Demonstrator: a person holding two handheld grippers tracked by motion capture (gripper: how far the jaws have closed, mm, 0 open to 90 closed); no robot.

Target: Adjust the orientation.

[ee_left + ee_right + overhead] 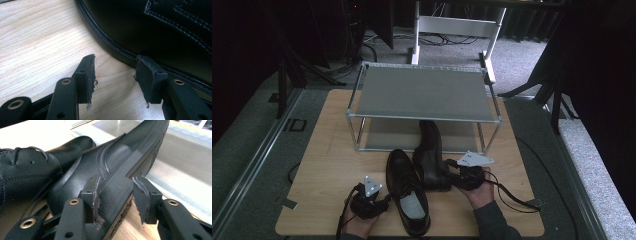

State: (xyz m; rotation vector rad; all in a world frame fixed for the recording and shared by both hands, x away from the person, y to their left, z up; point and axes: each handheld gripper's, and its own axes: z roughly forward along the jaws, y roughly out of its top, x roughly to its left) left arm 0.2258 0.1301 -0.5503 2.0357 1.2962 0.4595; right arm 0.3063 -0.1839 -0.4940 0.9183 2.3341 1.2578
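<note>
I have the right gripper (116,195) at the tipped shoe's (430,150) heel, fingers parted, gripping nothing. Left gripper (115,80) rests half-open beside the flat shoe (407,192). Next I must close firmly before lifting toward the rack (422,92).

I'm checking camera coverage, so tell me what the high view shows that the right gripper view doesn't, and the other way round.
The high view takes in the whole wooden table, the metal two-tier rack, and the left tongs beside the upright shoe.

The right gripper view shows, close up, the tipped shoe's heel and patterned sole between the right tongs, whose pads are frayed. The jaws look slightly apart from the heel.

Both share the two black shoes, with the tipped shoe pointing toward the rack's lower shelf, and the right tongs at its heel.
</note>
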